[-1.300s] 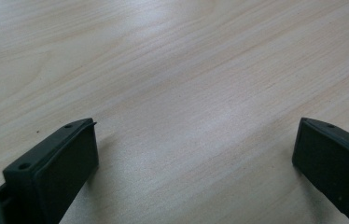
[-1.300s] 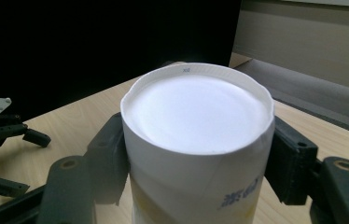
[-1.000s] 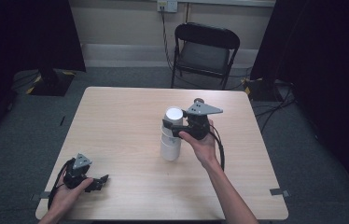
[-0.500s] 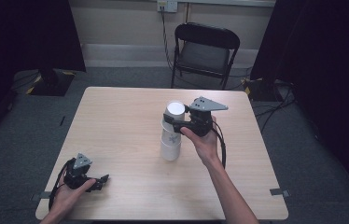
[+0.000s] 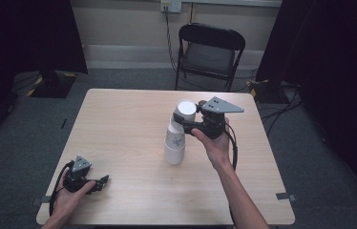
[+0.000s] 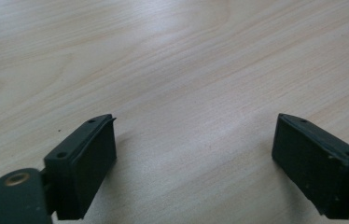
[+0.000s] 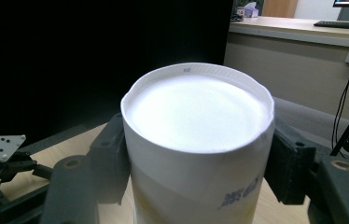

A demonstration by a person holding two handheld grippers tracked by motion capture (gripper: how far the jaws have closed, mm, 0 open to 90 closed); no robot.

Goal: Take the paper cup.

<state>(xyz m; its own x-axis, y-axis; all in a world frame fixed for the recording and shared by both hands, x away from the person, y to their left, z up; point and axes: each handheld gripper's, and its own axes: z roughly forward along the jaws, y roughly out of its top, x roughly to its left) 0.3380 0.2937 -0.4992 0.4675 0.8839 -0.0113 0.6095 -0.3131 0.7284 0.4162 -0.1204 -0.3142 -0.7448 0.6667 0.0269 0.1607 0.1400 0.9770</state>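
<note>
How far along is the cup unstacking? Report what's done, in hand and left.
Done: the right hand-held gripper is shut on the top cup. In hand: that cup sits tilted, partly off the stack standing upside down on the table. Left, likely: pulling it free and setting it down. The left hand-held gripper rests idle, jaws just closing slightly with nothing between them.

High view: dim room, dark curtains at both sides, table [image 5: 119, 124] evenly lit from above, soft short shadows. Left gripper view: sharp wood grain, faint sheen at upper centre, soft shadows under jaws. Right gripper view: white cup [image 7: 198, 140] base overexposed, detail lost; black backdrop; near jaws slightly soft.
</note>
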